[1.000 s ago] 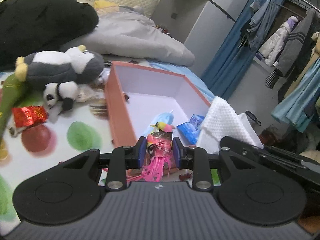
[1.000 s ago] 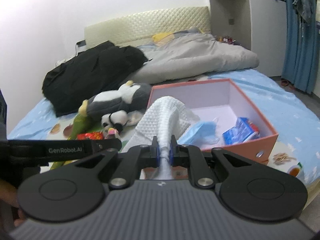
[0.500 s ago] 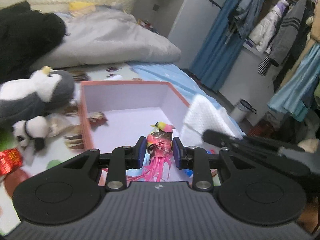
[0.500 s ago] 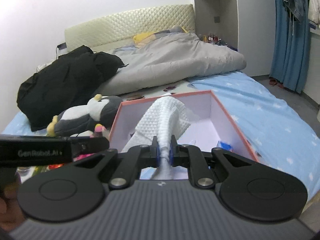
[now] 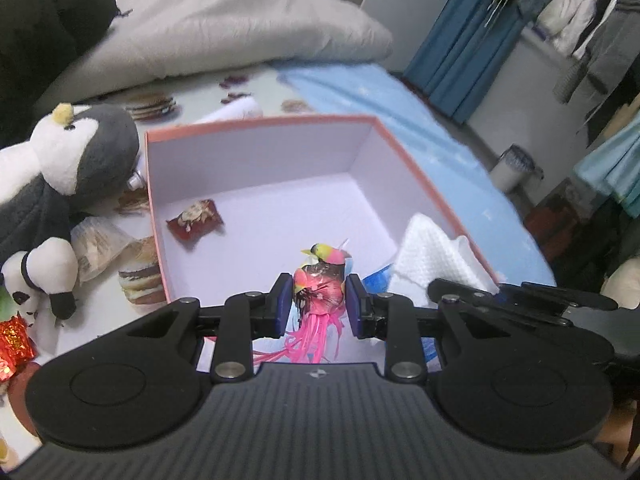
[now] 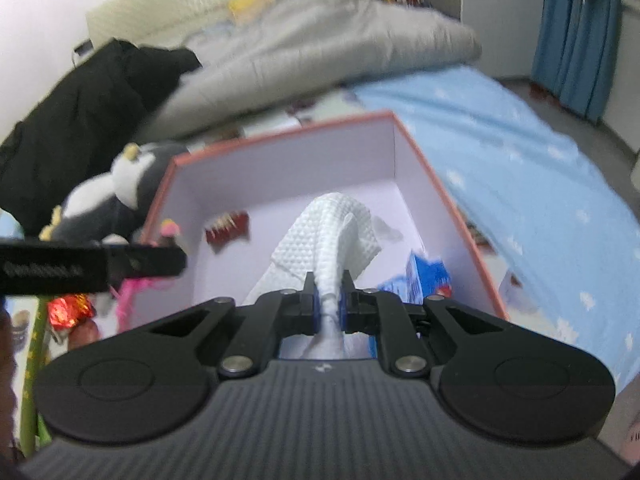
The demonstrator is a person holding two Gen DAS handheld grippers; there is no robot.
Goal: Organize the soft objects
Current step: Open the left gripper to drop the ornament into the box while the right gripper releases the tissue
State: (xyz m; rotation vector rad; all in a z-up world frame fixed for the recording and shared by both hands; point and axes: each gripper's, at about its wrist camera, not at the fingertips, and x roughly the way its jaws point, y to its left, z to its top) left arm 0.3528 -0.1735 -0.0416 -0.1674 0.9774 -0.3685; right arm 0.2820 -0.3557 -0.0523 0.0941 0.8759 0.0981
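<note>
A square box (image 5: 256, 122) with a salmon rim and white inside lies on the bed. My left gripper (image 5: 318, 300) is shut on a small pink and yellow toy bird (image 5: 320, 280) with pink tail strands, held over the box's near edge. My right gripper (image 6: 329, 300) is shut on a bunched white waffle cloth (image 6: 332, 228), which hangs over the inside of the box (image 6: 280, 136). That cloth (image 5: 432, 256) shows at the box's right wall in the left wrist view. A red packet (image 5: 195, 220) and a blue packet (image 6: 428, 276) lie on the box floor.
Left of the box lie a grey and white penguin plush (image 5: 80, 160), a small panda plush (image 5: 40, 276) and a red foil packet (image 5: 14, 340). A grey duvet (image 5: 224, 28) and a black coat (image 5: 40, 20) lie behind. A small bin (image 5: 516, 168) stands on the floor right of the bed.
Both grippers have travelled towards the box with their loads and now hang over it. The box fills more of both views. Neither grip has changed.
</note>
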